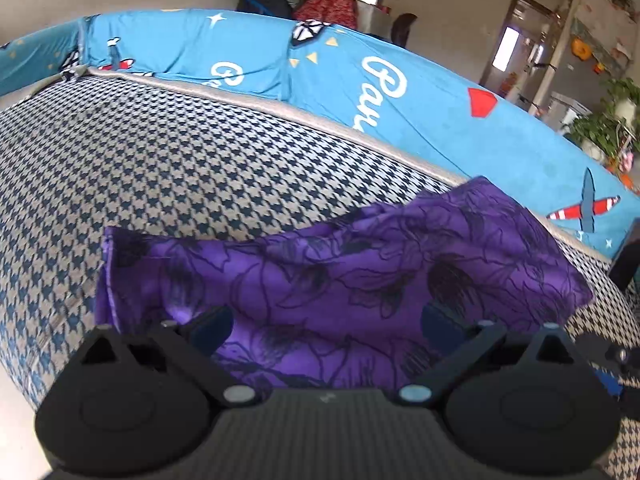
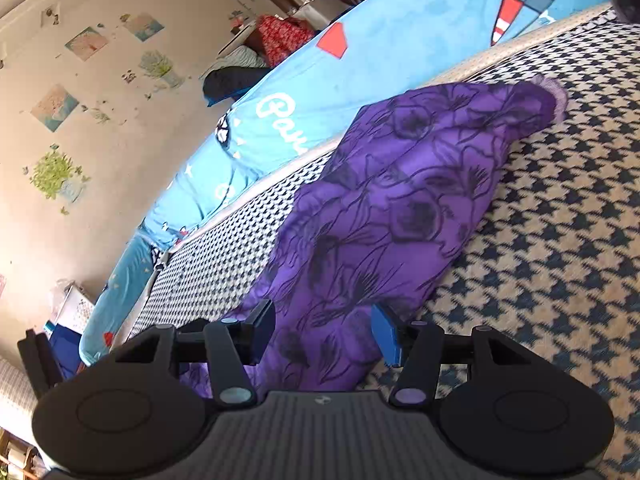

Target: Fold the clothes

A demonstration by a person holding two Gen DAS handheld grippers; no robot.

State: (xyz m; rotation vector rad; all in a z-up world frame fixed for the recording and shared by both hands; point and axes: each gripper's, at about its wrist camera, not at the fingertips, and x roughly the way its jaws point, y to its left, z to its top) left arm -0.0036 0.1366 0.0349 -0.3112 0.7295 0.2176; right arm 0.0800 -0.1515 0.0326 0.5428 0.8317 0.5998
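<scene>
the purple garment point(image 1: 340, 280) lay folded into a compact bundle on the houndstooth cushion point(image 1: 160, 168), close to the cushion's far edge. a dark floral line print covered its cloth. behind the cushion ran a blue cover point(image 1: 248, 52) with white lettering, red shapes and plane motifs.

the left gripper point(image 1: 327, 322) was released: its jaws stood wide apart, just above the near edge of the garment, with no cloth pinched between them. in the left wrist view the bundle stretched from the left finger's side out to the far right, where its upper corner reached the cushion's pale piping.

the right gripper point(image 2: 325, 330) was also released: its jaws stood partly apart and did not press on the cloth. in the right wrist view the near end of the garment point(image 2: 380, 208) showed between and beyond the two fingers, and a hemmed edge showed at its far end. whether the fingers brushed the cloth could not be told.

a wall point(image 2: 80, 120) with pictures stood at far left
</scene>
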